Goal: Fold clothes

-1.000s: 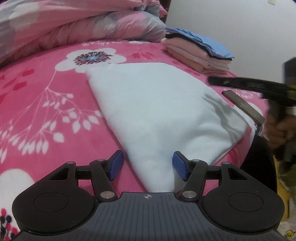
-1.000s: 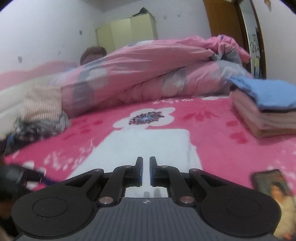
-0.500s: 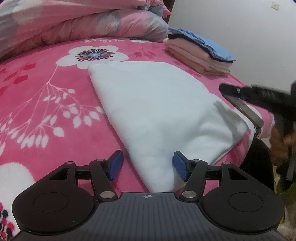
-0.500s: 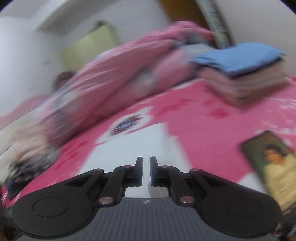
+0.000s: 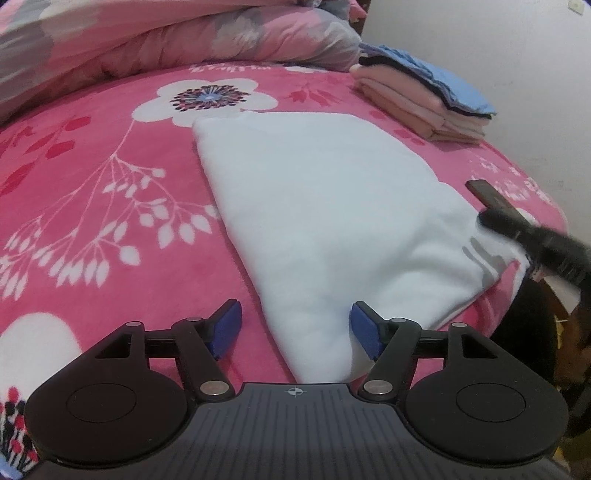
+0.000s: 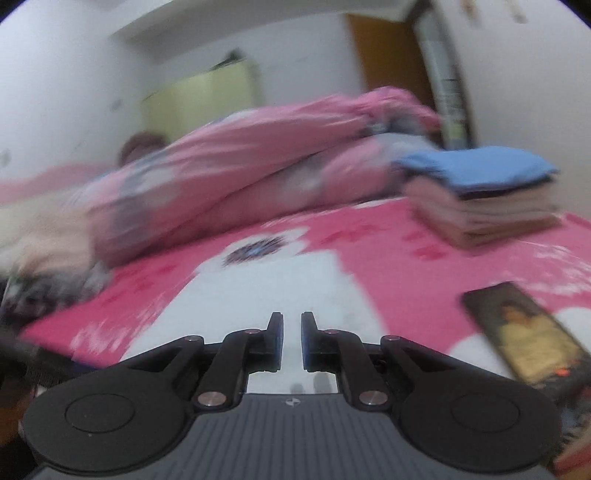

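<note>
- The white cloth (image 5: 325,221) lies flat on the pink blanket (image 5: 92,177), filling the middle of the left wrist view; it is already folded to a neat oblong with clean edges, its near corner reaching down between the left gripper's fingers.
- Judging by that shape, at least one fold is done; a last fold, or a move onto the stack, seems to be what is left.
- The left gripper (image 5: 295,328) sits at the bottom centre, jaws spread and opening further; the cloth's corner is between the blue pads (image 5: 364,330) but they do not press on it.
- The right gripper (image 5: 495,221) comes in from the right edge of that view, blurred, at the cloth's right corner; in its own view its jaws are nearly together with a thin gap and nothing visibly pinched.
- The stack (image 5: 421,96) of folded clothes, blue on top, sits at upper right, well apart from the cloth: earlier pieces look finished.
- A phone (image 6: 524,332) lies just beside the cloth's right edge.
- A rumpled quilt (image 5: 166,33) fills the top.
</note>
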Action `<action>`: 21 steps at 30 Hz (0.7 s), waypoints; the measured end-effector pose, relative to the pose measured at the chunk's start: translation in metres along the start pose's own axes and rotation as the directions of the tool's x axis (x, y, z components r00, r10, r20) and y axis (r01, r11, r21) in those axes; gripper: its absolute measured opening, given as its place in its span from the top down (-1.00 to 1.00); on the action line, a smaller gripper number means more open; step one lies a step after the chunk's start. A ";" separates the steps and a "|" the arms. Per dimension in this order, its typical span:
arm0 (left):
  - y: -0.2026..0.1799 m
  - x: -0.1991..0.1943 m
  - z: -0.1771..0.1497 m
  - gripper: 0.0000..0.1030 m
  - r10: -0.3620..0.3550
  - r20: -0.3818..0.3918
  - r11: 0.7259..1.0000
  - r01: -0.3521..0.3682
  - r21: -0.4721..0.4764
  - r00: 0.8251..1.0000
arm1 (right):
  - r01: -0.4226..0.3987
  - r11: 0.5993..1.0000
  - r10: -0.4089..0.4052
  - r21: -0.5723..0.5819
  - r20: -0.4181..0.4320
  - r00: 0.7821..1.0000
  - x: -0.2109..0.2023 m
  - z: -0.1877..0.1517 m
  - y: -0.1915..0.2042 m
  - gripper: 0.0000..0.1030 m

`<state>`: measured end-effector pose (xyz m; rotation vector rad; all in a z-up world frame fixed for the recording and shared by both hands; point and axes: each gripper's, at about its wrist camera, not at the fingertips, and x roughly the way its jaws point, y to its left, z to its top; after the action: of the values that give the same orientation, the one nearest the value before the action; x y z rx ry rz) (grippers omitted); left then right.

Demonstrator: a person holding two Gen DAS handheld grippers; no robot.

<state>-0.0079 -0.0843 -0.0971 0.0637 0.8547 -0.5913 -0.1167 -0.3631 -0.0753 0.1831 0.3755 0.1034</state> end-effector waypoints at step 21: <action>-0.007 -0.034 0.010 -1.00 0.150 0.097 0.988 -0.151 0.005 0.984 | 0.038 0.998 -0.035 0.049 -0.068 0.997 -0.012 0.003 0.007 -0.31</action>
<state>-0.0217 -0.0768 -0.0645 0.1098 0.7453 -0.4541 -0.1267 -0.3586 -0.0668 0.2226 0.4486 0.0643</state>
